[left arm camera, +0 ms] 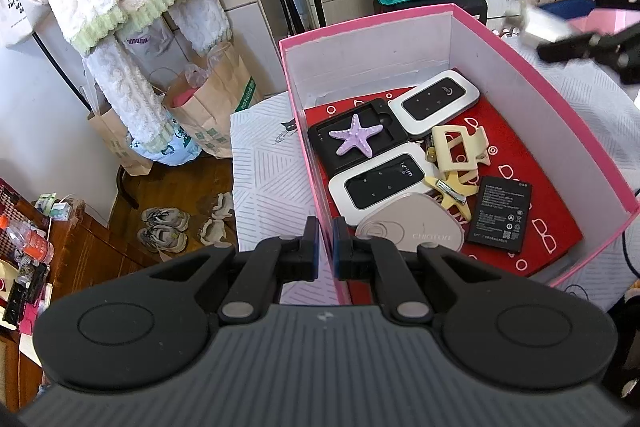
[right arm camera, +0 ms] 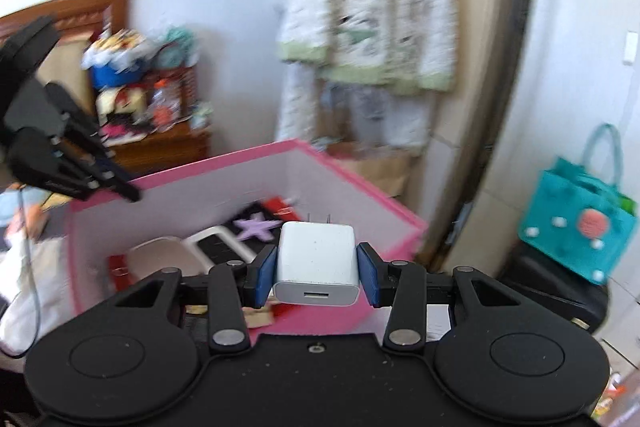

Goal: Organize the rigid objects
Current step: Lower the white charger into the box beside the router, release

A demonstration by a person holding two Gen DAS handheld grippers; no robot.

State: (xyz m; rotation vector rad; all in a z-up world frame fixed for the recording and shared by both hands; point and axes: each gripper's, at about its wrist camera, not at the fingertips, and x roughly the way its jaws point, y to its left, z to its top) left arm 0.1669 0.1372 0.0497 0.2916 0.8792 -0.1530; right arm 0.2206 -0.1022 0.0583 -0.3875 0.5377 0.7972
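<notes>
White charger point(right arm camera: 316, 263) sits pinched across its flat sides by the right gripper point(right arm camera: 318, 269), prongs forward, carried clear above the pink box point(left arm camera: 536, 59) so it can drop in from the top. Left gripper point(left arm camera: 326, 251) has its fingers pressed together on the near box wall, likely to keep the box steady. Inside, routers, a battery point(left arm camera: 502, 213), clips and a starfish point(left arm camera: 354, 139) lie flat; free floor shows at the far right, my guess for placement.

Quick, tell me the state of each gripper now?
Left gripper: closed, holding nothing.
Right gripper: closed on the white charger plug.
</notes>
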